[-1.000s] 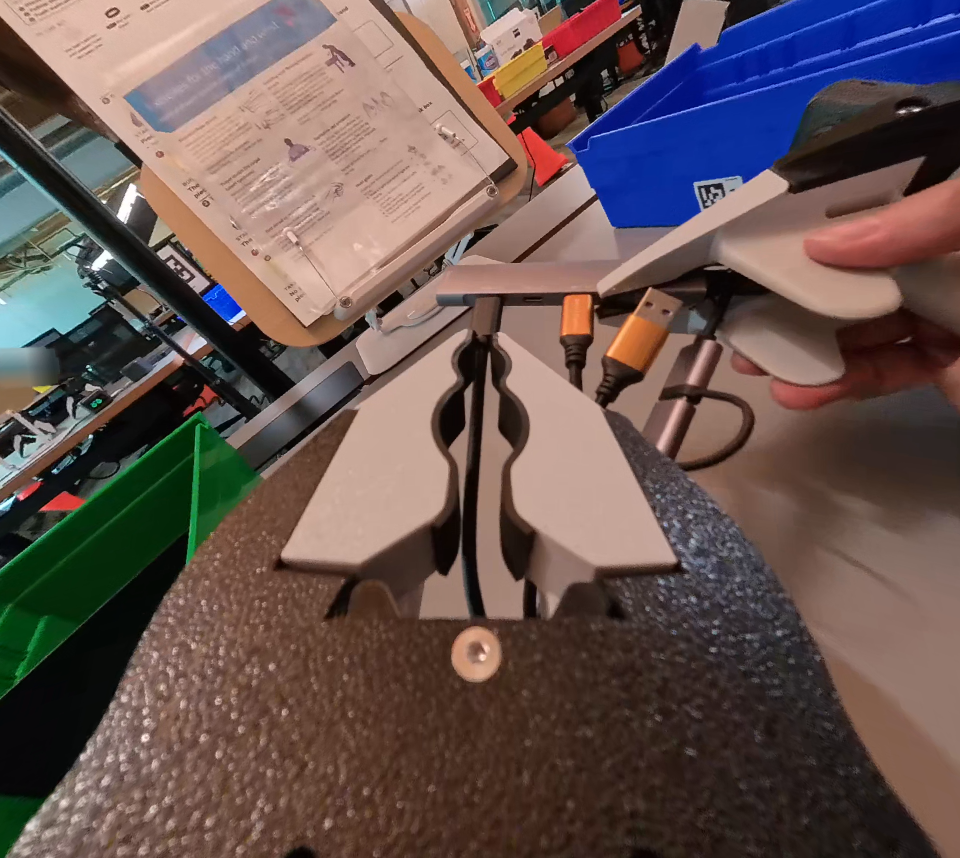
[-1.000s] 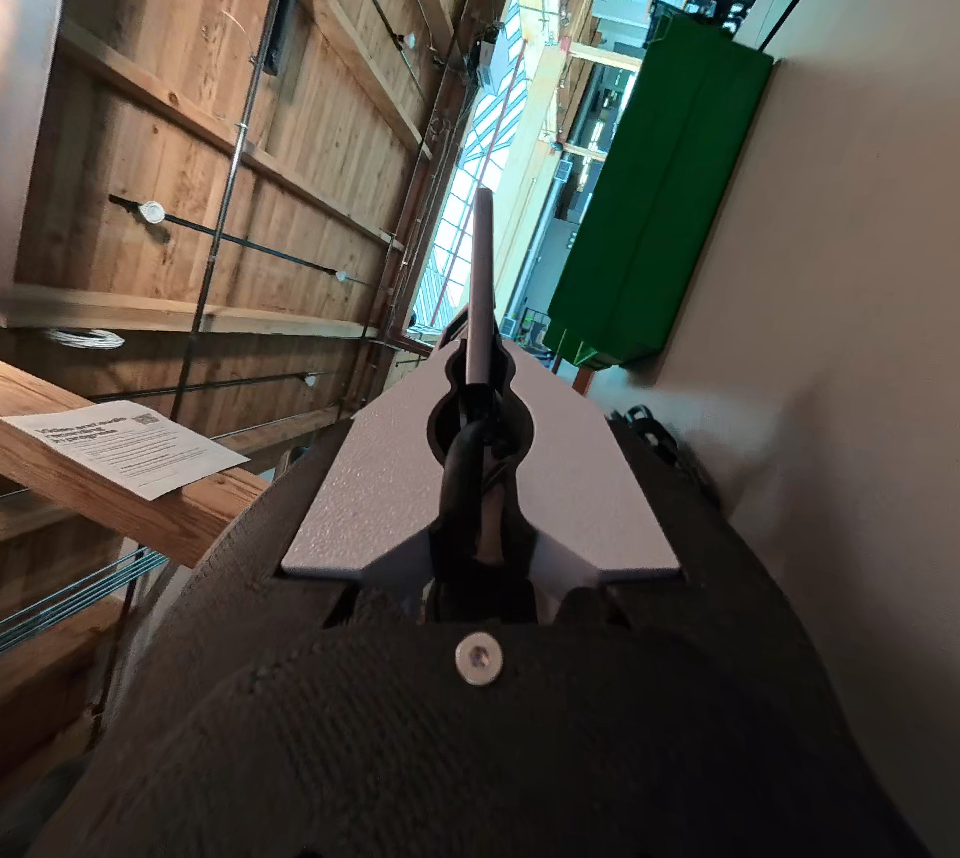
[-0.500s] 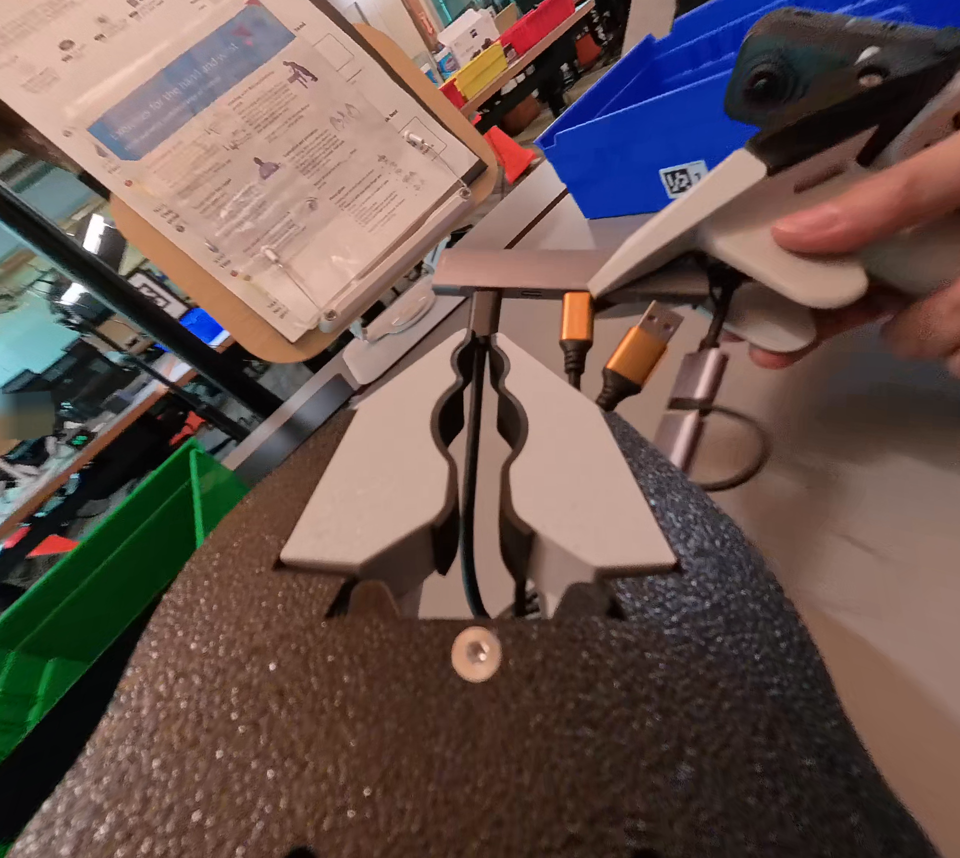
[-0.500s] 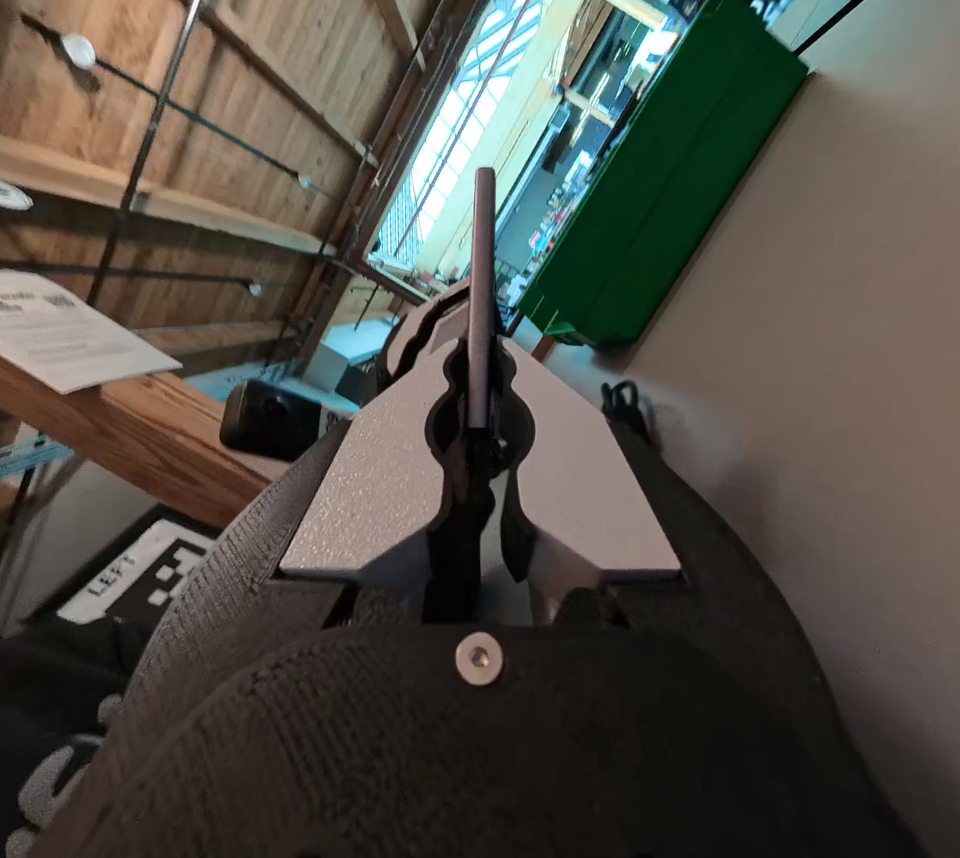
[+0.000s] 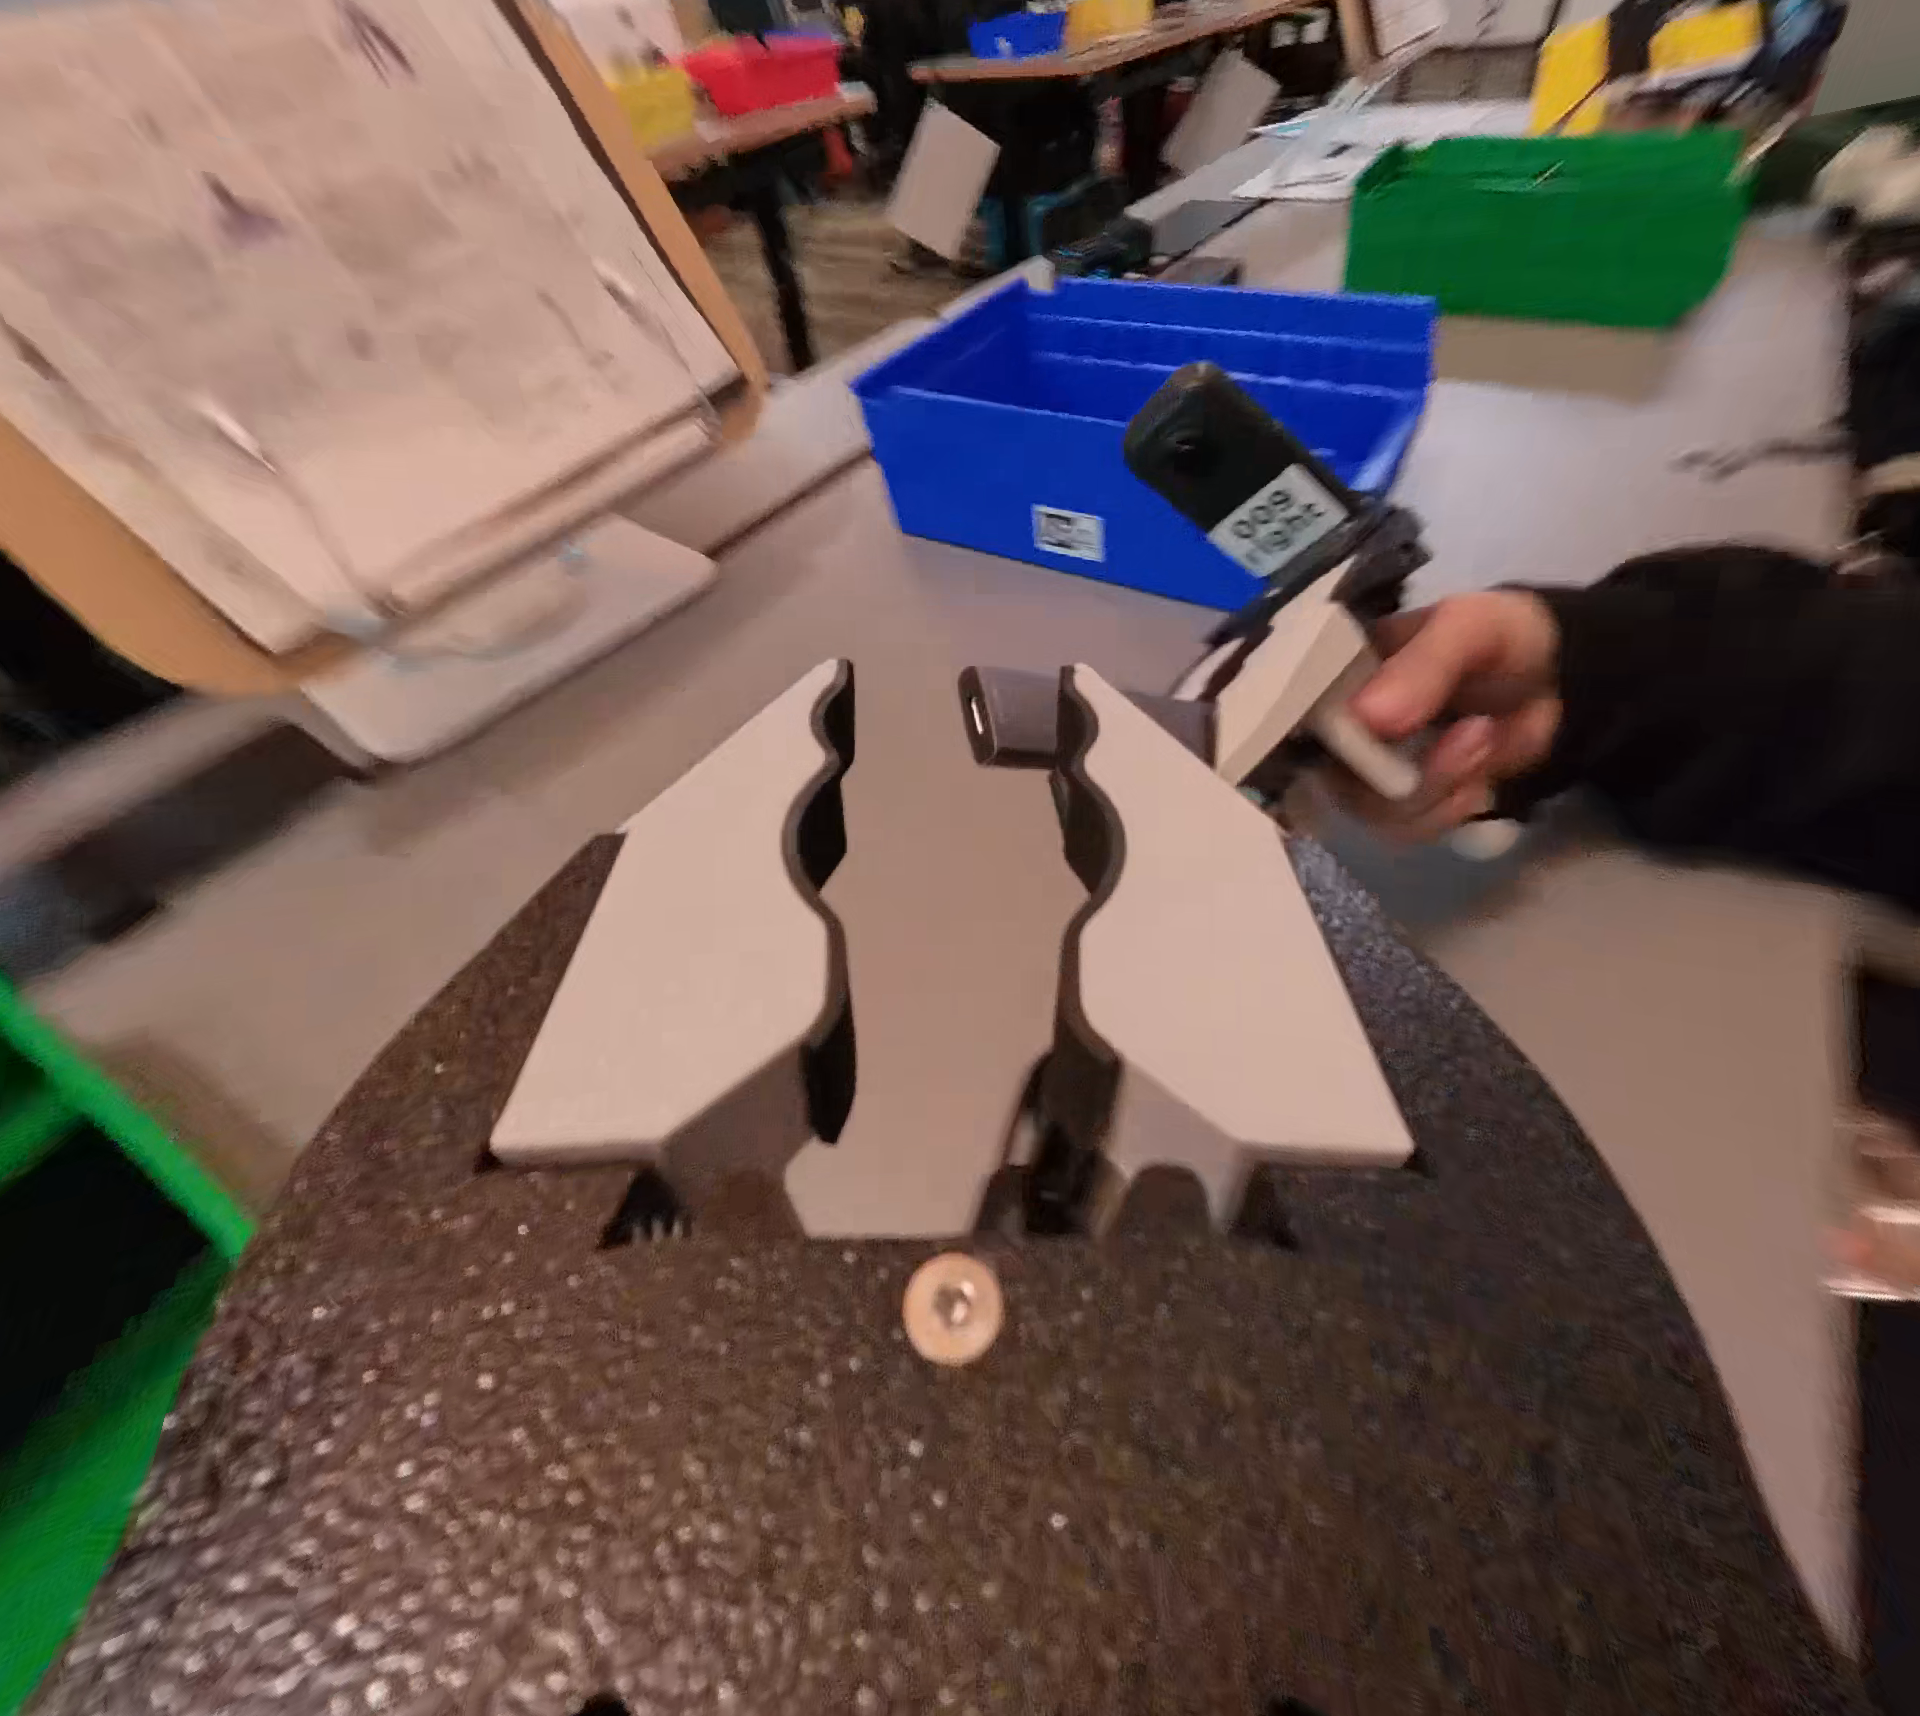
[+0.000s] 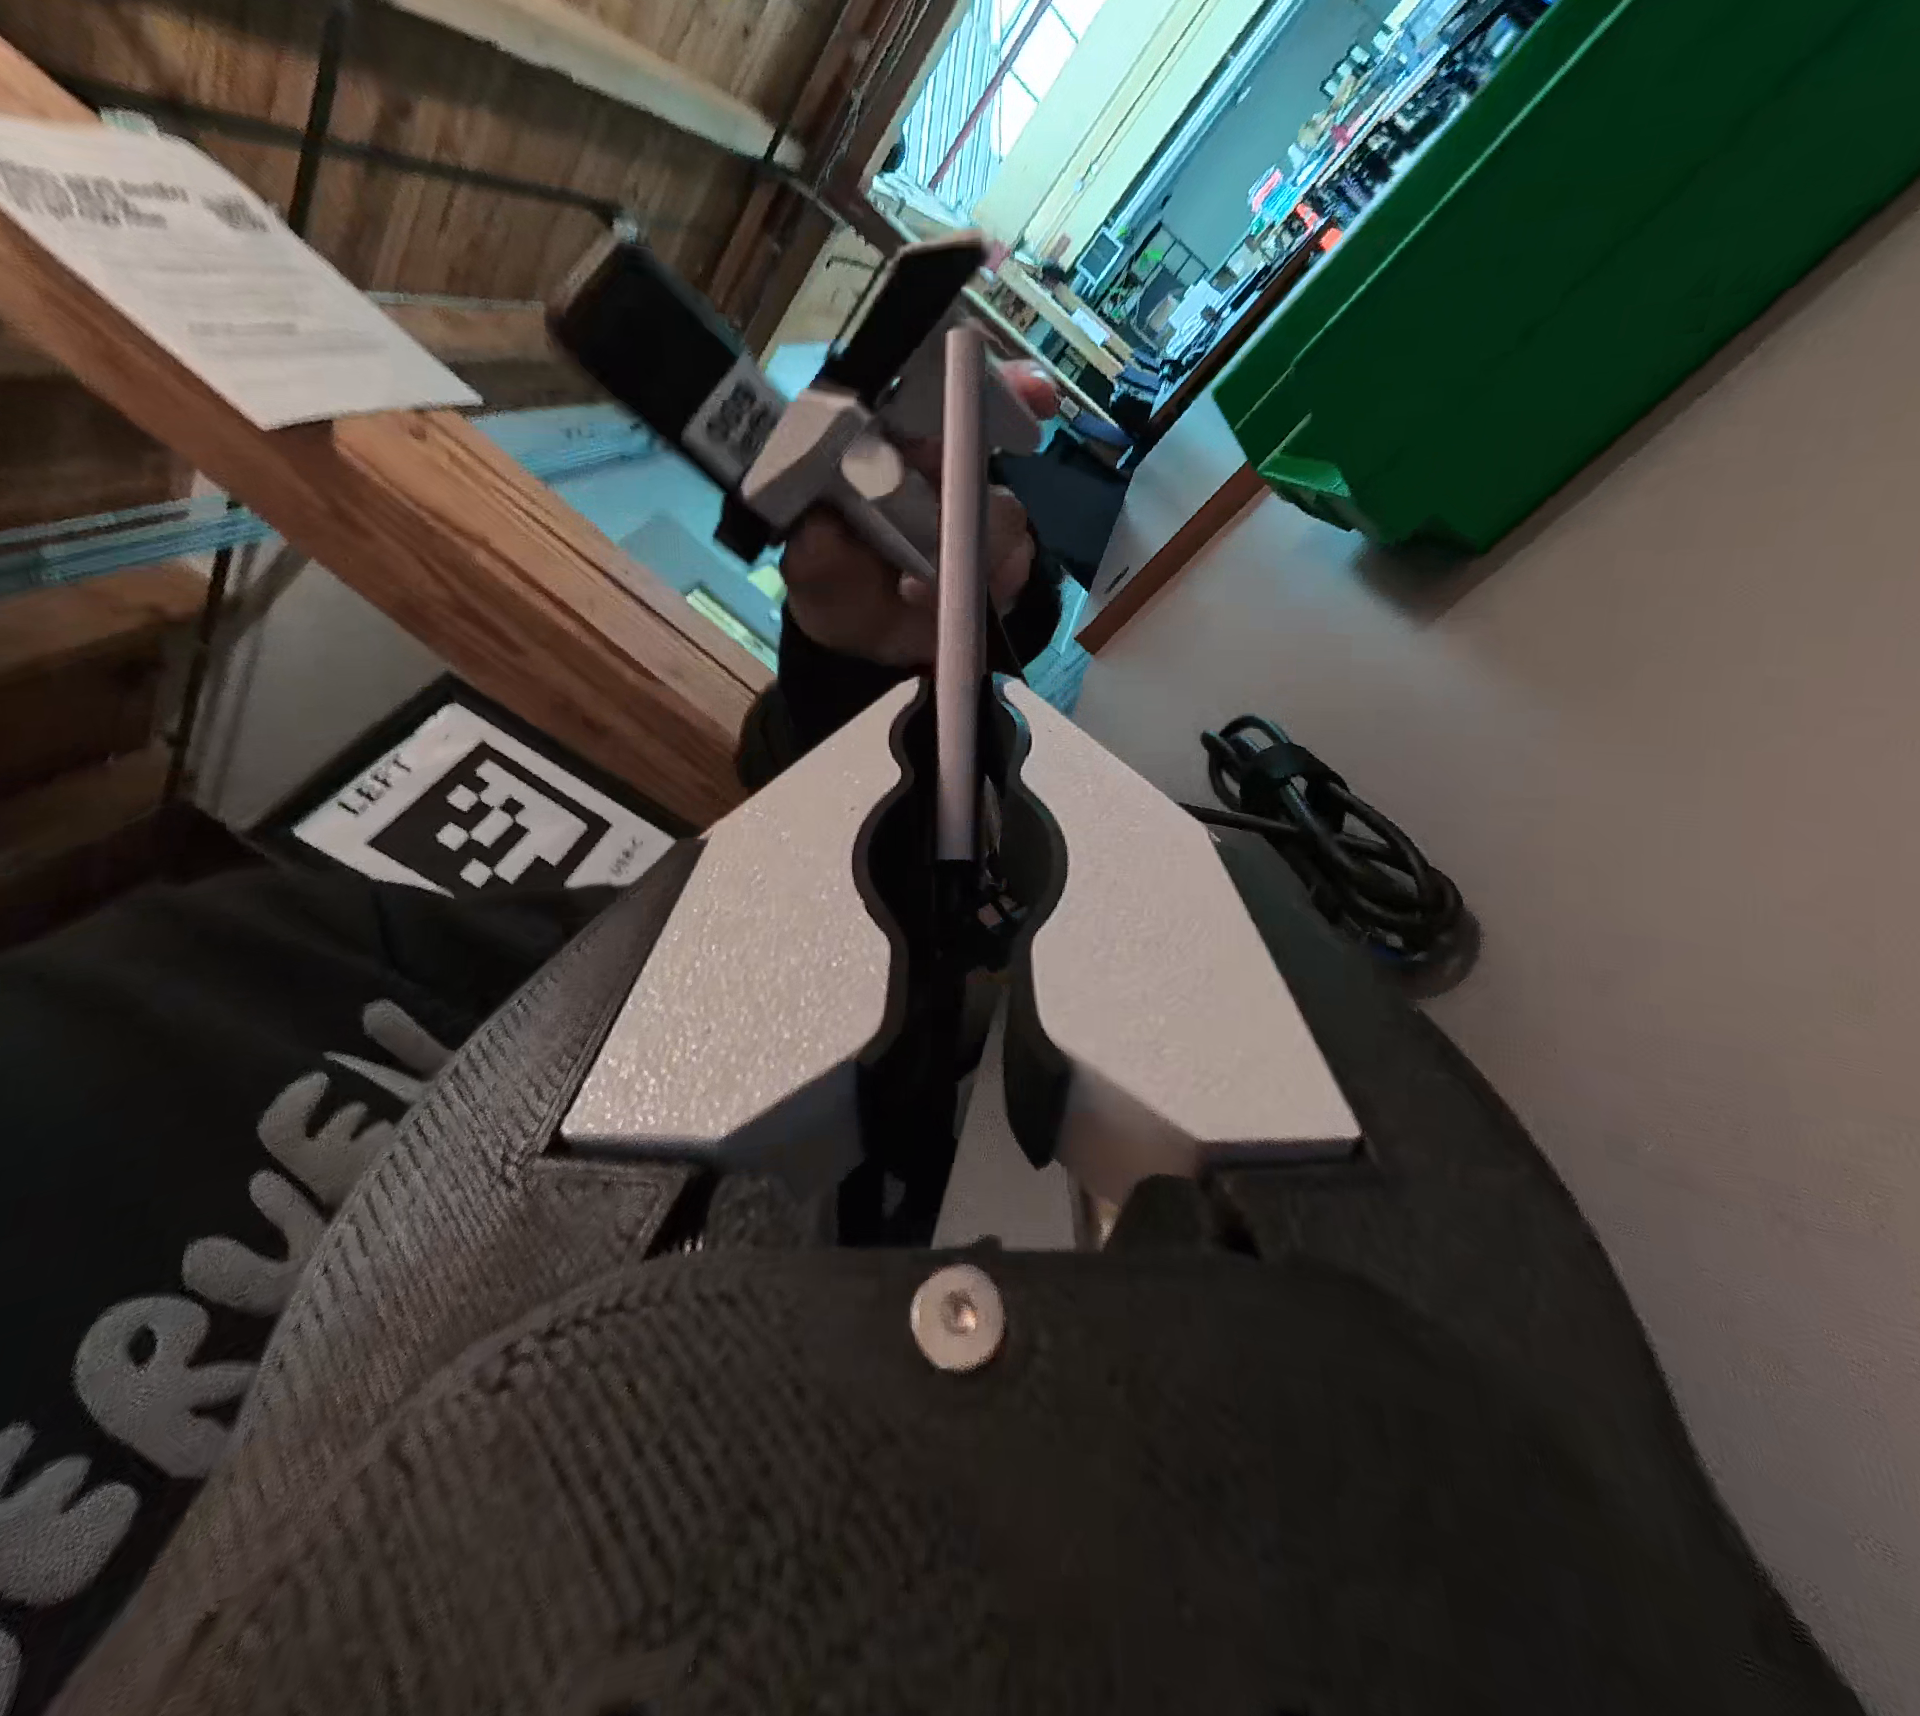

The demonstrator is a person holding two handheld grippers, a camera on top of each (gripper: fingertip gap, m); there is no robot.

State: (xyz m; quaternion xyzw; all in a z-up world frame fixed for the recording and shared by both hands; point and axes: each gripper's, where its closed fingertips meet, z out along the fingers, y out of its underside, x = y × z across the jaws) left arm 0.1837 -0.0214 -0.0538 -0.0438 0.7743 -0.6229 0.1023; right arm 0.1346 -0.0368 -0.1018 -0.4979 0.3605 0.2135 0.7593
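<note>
In the left wrist view my left gripper [image 5: 956, 690] is open and empty, its fingers wide apart above the grey table [image 5: 520, 887]. Just past its right fingertip the end of a slim grey USB hub [image 5: 1013, 729] shows, held by my right gripper [image 5: 1210, 721], which a hand in a black sleeve grips. In the right wrist view my right gripper [image 6: 958, 695] is shut on the hub [image 6: 958, 523], which sticks out edge-on beyond the fingertips. The left gripper [image 6: 831, 430] shows farther off behind the hub.
A blue bin [image 5: 1143, 440] stands behind the hub, with a green bin [image 5: 1538, 222] farther back. A tilted document stand [image 5: 312, 264] is at the left. A coiled black cable [image 6: 1340, 835] lies on the table beside a green bin [image 6: 1558, 212]. The tips of one gripper are about 8 cm away from the tips of the other.
My left gripper has let go of the black cable it pinched, opened wide and swung away. The hub stays in my right gripper. The orange plugs are out of view.
</note>
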